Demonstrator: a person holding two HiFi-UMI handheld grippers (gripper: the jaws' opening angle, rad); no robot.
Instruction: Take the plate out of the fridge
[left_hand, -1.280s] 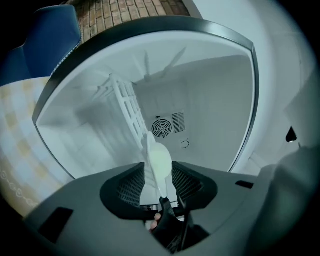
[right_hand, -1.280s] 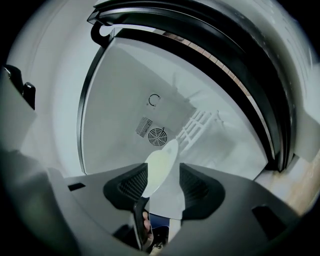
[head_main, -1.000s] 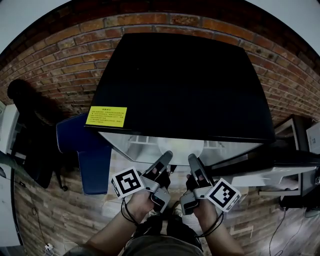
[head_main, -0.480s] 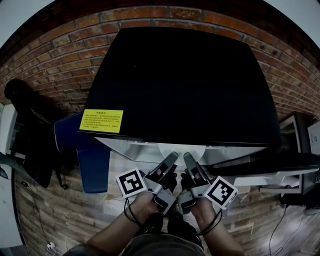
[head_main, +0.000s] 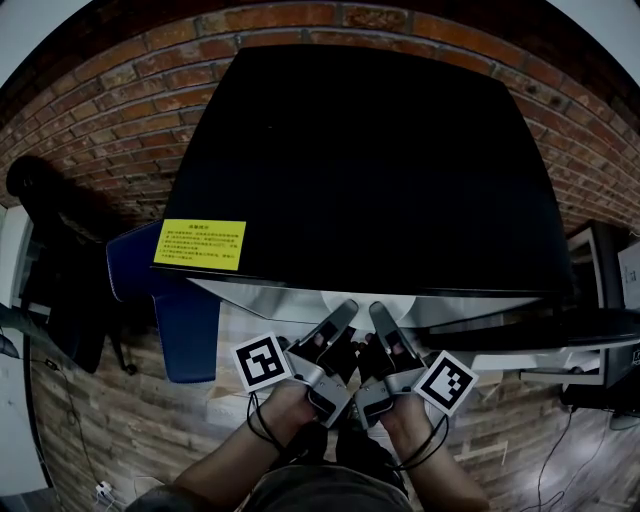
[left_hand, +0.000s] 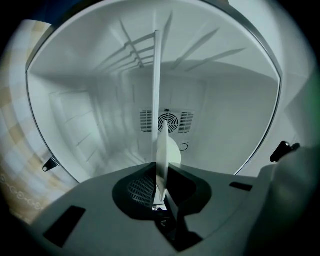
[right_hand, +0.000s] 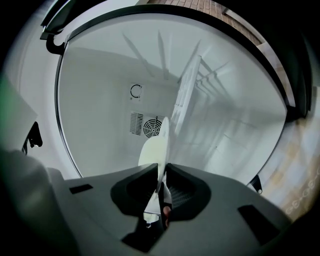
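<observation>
Entry: indoor room. I read it as a test space or office corner, not a home kitchen. From the head view I log:
- brick wall (head_main: 110, 110) running from 9 through 12 to 3 o'clock
- black-topped fridge (head_main: 370, 150) at centre, with a yellow label (head_main: 199, 245)
- plank floor (head_main: 120, 430) at 7
- black chair (head_main: 60, 260) at 9
- loose cables (head_main: 560, 455) at 4

Low at centre frame, the left gripper (head_main: 345, 310) and right gripper (head_main: 378, 311) pointed level, side by side; their jaws had just been closing, pinching the plate (left_hand: 163, 145).
</observation>
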